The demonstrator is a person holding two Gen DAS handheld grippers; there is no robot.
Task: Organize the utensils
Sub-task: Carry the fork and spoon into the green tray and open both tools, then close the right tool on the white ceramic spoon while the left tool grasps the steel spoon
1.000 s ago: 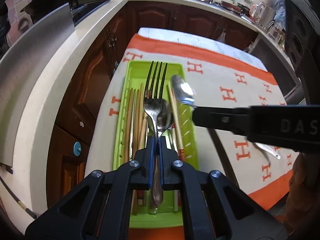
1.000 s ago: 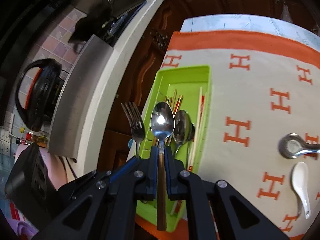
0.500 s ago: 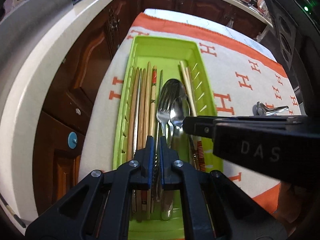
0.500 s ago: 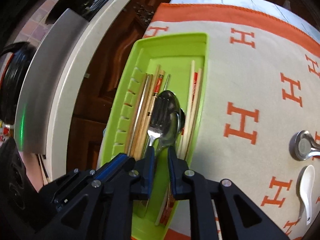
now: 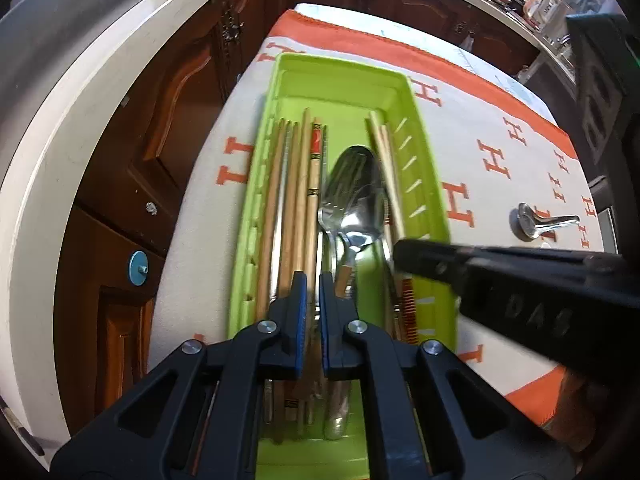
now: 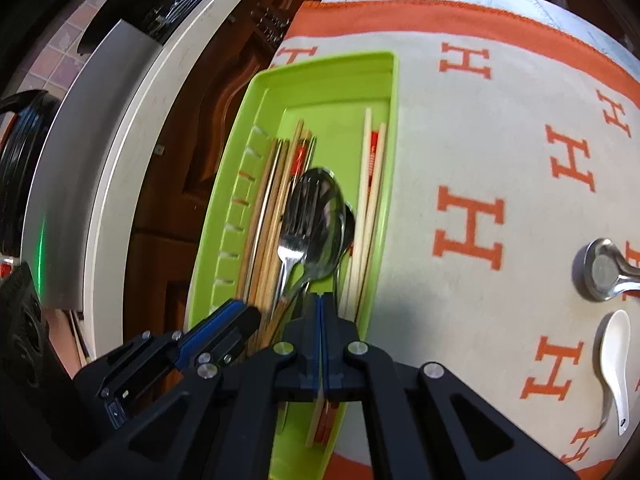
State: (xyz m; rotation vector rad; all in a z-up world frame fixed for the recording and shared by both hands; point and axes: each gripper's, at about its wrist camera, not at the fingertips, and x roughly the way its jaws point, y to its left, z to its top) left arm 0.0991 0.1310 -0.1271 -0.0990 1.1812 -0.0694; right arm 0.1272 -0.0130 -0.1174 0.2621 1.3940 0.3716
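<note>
Fork (image 6: 296, 236) and spoon (image 6: 324, 216) now lie in green tray (image 5: 344, 80). Left gripper (image 5: 313, 280) slightly parted, right gripper (image 6: 320, 304) closed empty. Withdraw straight back, clearing the chopsticks (image 5: 292, 200).

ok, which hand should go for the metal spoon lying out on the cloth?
Right. The metal spoon and the white spoon lie on the cloth to the right of the green tray, on the right claw's side. The left claw is over the tray's left part.
</note>
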